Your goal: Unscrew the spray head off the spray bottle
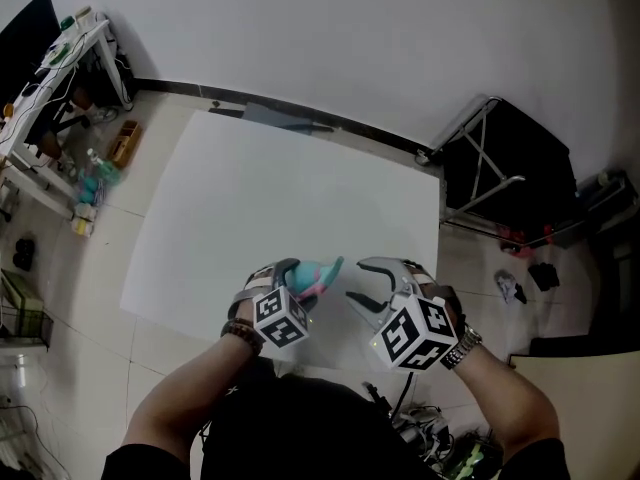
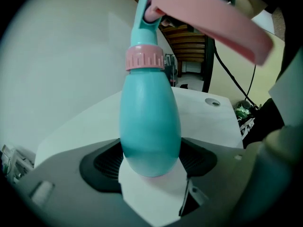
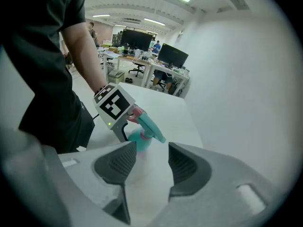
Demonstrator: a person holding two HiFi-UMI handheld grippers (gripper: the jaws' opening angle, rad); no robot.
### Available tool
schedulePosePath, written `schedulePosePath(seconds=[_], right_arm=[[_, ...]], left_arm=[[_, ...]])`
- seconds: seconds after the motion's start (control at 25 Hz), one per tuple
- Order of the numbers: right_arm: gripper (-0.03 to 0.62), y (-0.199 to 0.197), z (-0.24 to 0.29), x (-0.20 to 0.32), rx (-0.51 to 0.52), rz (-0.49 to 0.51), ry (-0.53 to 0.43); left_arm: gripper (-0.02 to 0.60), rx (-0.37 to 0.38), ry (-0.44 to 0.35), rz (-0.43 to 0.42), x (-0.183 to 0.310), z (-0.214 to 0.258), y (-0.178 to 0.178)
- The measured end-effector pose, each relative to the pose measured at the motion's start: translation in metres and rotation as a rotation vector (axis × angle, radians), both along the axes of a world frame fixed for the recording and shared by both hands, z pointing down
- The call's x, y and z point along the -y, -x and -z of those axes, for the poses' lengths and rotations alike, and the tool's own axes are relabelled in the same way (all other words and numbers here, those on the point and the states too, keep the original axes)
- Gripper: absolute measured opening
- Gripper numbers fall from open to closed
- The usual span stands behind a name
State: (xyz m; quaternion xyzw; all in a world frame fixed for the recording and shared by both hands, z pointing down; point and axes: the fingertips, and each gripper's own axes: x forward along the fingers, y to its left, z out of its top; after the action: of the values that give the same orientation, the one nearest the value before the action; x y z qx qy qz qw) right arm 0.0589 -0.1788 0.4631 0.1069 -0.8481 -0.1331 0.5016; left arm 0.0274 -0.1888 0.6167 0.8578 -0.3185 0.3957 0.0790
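Observation:
A teal spray bottle (image 1: 318,273) is held over the near edge of the white table (image 1: 260,198), with my left gripper (image 1: 300,280) shut on it. In the left gripper view the rounded teal body (image 2: 149,122) sits between the pads. Its pink collar (image 2: 144,60) and pink trigger (image 2: 213,22) point away from the camera. To its right my right gripper (image 1: 368,286) stands open and apart from the bottle. In the right gripper view nothing lies between the right gripper's (image 3: 152,162) jaws. Beyond them the teal spray head (image 3: 150,126) sticks out past the left gripper's marker cube (image 3: 113,103).
A black folding stand (image 1: 500,168) is on the floor right of the table. A white shelf with bottles and clutter (image 1: 60,78) stands at the far left. Cables lie on the floor near my feet (image 1: 430,433). Office desks with monitors (image 3: 142,46) are in the background.

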Motion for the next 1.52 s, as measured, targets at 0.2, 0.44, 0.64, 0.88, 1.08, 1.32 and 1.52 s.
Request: schedulePosePath(seconds=[0.2,0.44,0.64,0.88,1.08,1.32,1.52], right_arm=[[0.199,-0.004,-0.005,0.003,0.053,-0.091,0.032],[0.199,-0.010,-0.012,0.004,0.088,-0.155,0.063],[0.199,-0.014,-0.016,0.006,0.115,-0.197,0.091],[0.199,-0.014,-0.021,0.007,0.150,-0.230,0.127],[0.199,-0.013,-0.024,0.004,0.170,-0.238,0.136],[0.199,-0.008,-0.022,0.000,0.201,-0.239,0.135],[0.198,-0.001,-0.020,-0.011,0.247,-0.247,0.145]], left_arm=[[0.394,-0.025,0.012,0.038,0.012,-0.009,0.005],[0.396,-0.059,-0.003,0.048,0.026,-0.012,0.002],[0.402,-0.078,-0.006,0.048,0.032,-0.011,-0.001],[0.413,-0.082,-0.016,0.042,0.032,-0.009,-0.001],[0.433,-0.072,-0.025,0.042,0.028,-0.006,0.003],[0.433,-0.064,-0.045,0.058,0.021,0.003,0.012],[0.416,-0.062,-0.064,0.100,0.011,0.014,0.023]])
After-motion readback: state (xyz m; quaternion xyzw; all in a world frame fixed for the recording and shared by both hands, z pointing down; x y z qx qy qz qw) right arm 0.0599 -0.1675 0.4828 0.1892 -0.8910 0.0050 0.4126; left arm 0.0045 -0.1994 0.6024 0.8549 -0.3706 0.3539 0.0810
